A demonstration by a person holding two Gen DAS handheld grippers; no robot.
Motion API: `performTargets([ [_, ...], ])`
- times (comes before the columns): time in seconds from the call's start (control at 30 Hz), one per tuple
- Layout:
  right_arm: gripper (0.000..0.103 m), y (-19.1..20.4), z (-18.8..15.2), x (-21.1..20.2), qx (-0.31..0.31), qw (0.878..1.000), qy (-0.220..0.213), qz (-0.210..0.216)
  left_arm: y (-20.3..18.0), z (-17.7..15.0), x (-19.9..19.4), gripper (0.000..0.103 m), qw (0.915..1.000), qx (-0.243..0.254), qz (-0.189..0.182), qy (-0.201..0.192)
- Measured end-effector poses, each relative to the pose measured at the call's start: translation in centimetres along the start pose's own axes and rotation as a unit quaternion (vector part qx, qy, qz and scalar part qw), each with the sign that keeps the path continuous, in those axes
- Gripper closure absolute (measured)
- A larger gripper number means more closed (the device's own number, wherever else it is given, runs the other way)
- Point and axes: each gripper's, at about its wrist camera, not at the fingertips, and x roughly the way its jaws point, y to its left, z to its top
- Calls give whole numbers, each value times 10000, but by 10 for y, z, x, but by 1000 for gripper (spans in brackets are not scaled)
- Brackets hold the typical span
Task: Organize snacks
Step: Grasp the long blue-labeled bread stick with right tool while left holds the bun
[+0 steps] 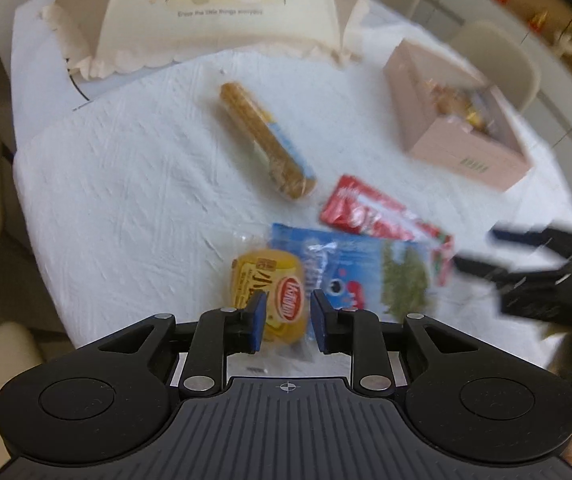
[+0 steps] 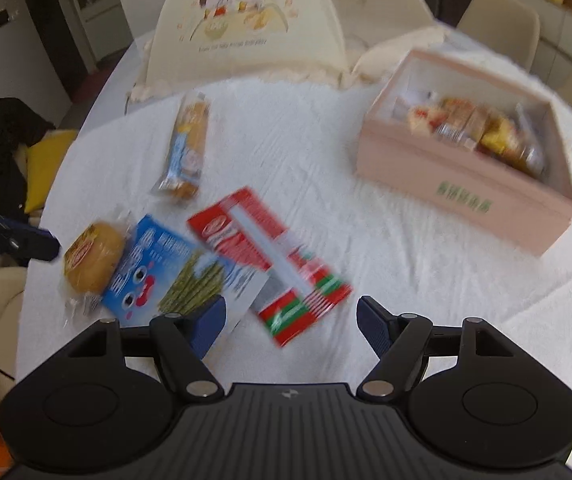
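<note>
The left tool (image 1: 285, 322) stands with its blue pads narrowly apart at the lower middle of the left wrist view, and the yellow wrapped bun (image 1: 270, 296) shows in the gap between them; the pads do not visibly press on it, and whether they touch the wrapper cannot be told through the blur. The right tool (image 2: 290, 322) stands wide at the bottom of the right wrist view, holding nothing, its left pad over the edge of the blue seaweed-snack pack (image 2: 173, 272). Beside that pack lies the red flat packet (image 2: 265, 260), overlapping it. The long wrapped biscuit roll (image 2: 187, 148) lies apart, up the white worktop (image 2: 306, 152). The pink box (image 2: 466, 184), with snacks inside, sits at the right, and a cream food cover (image 2: 245, 40) stands at the top
</note>
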Motion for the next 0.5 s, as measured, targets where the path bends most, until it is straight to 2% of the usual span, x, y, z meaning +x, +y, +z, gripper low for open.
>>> performTargets([
  [0.1,30,6,10,3,-362,9990,-227,-146,-10,0,14,72,9992,203,314,140],
  [0.17,30,11,17,13,-532,9981,-248,-182,-14,-1,17,71,9985,312,441,85],
  [0.27,30,18,23,34,-593,9981,-121,-60,-9,4,23,67,9985,83,527,95],
  [0.4,30,23,23,55,-452,9988,114,126,-5,7,31,44,9989,-141,419,145],
  [0.47,30,24,21,54,-372,9989,161,244,0,6,40,42,9981,-260,496,242],
  [0.5,30,24,19,52,-354,9986,211,330,4,6,43,37,9980,-368,444,273],
])
